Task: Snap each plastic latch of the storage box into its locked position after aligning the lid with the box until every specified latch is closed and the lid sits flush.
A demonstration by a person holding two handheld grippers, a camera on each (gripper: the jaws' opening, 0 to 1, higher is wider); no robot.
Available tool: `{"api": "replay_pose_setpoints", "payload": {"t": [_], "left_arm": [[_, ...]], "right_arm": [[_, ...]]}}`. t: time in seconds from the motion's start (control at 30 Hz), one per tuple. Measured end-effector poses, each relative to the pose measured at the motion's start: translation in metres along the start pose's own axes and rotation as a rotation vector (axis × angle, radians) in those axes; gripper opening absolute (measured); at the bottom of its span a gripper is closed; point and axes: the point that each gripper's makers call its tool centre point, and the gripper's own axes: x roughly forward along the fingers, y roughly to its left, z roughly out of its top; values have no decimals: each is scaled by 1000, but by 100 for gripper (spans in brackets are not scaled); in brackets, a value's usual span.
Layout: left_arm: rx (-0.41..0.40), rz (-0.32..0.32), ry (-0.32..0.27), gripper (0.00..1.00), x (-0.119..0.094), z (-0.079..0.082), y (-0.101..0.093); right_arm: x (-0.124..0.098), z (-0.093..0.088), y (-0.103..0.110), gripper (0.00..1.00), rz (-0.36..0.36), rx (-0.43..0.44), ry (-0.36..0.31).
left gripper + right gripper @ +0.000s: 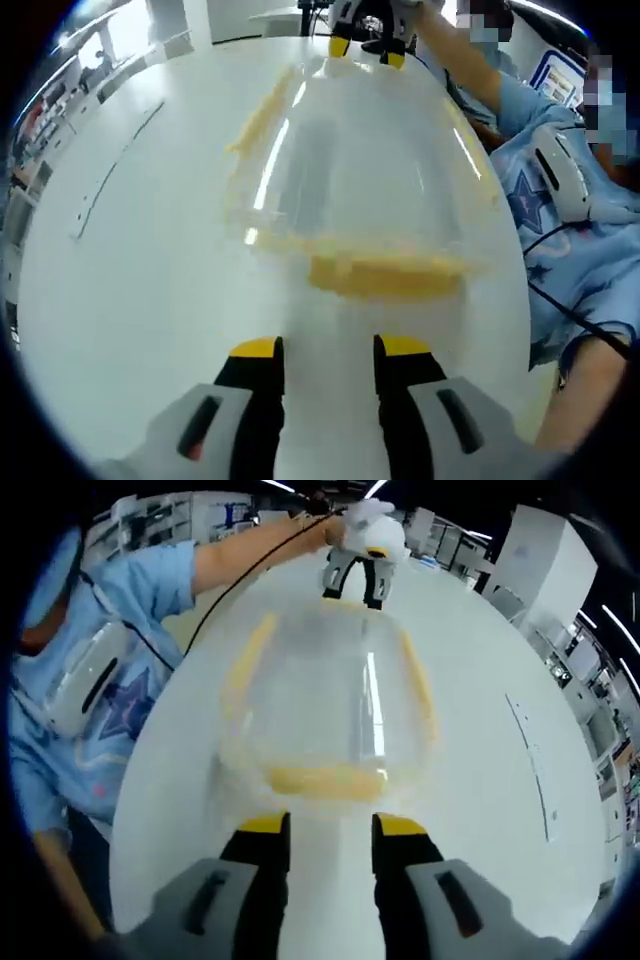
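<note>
Clear storage box [350, 190] on table, between spread left gripper [330, 348] and spread right gripper [331, 825].

A broad white counter [150, 270] spreads across both views, glossy and catching ceiling light. A thin dark seam line [110, 175] runs over its surface. A person in a light blue shirt [90, 730] with a star print stands at the counter's edge, a white device [85, 685] strapped at the chest. Far off stand white cabinets [520, 550].
</note>
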Motion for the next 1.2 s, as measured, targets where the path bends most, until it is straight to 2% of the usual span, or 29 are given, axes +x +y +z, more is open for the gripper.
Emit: {"api": "replay_pose_setpoints", "payload": {"t": [0.1,0.2,0.23,0.27,0.3,0.33,0.37,0.43,0.6,0.7,0.83,0.93,1.0,1.03,1.07,1.13,1.17,1.2], "left_arm": [[10,82,-117,28,-18,12,14],[27,144,-242,24,-42,31,21],[36,151,-255,21,-44,34,21],[98,178,-321,19,-56,52,17],[108,175,-328,17,-58,55,15],[152,163,-308,12,-58,61,6],[184,162,-316,11,-59,70,2],[205,91,-338,14,-58,87,-18],[305,43,-294,11,-49,121,-46],[357,29,-238,8,-37,134,-54],[368,-20,-99,7,-17,138,-61],[359,-38,-7,6,-2,139,-61],[342,-48,105,6,10,129,-56],[314,-58,47,2,6,144,-58],[311,-34,73,0,12,142,-49],[157,-95,61,0,14,146,-54],[120,-103,43,0,16,149,-54],[121,-105,38,0,16,150,-54]], "right_arm": [[-6,1,-10,28,-53,15,-71],[-14,8,-19,24,-109,32,-169],[-15,9,-20,23,-114,33,-180],[-21,16,-24,22,-147,31,-256],[-24,20,-25,21,-161,39,-294],[-26,23,-26,20,-174,44,-329],[-29,27,-27,19,-187,47,-361],[-32,32,-25,17,-198,61,-422],[-37,44,-18,8,-216,109,-567],[-40,49,-16,4,-227,116,-640],[-38,43,-14,3,-255,97,-666],[-36,39,-9,4,-232,102,-684],[-34,36,-10,5,-242,92,-666],[-34,36,-11,5,-244,90,-665],[-35,36,-11,5,-247,92,-671],[-37,36,-13,4,-251,94,-682],[-38,36,-14,4,-254,95,-682],[-39,35,-14,3,-258,95,-682]]}}
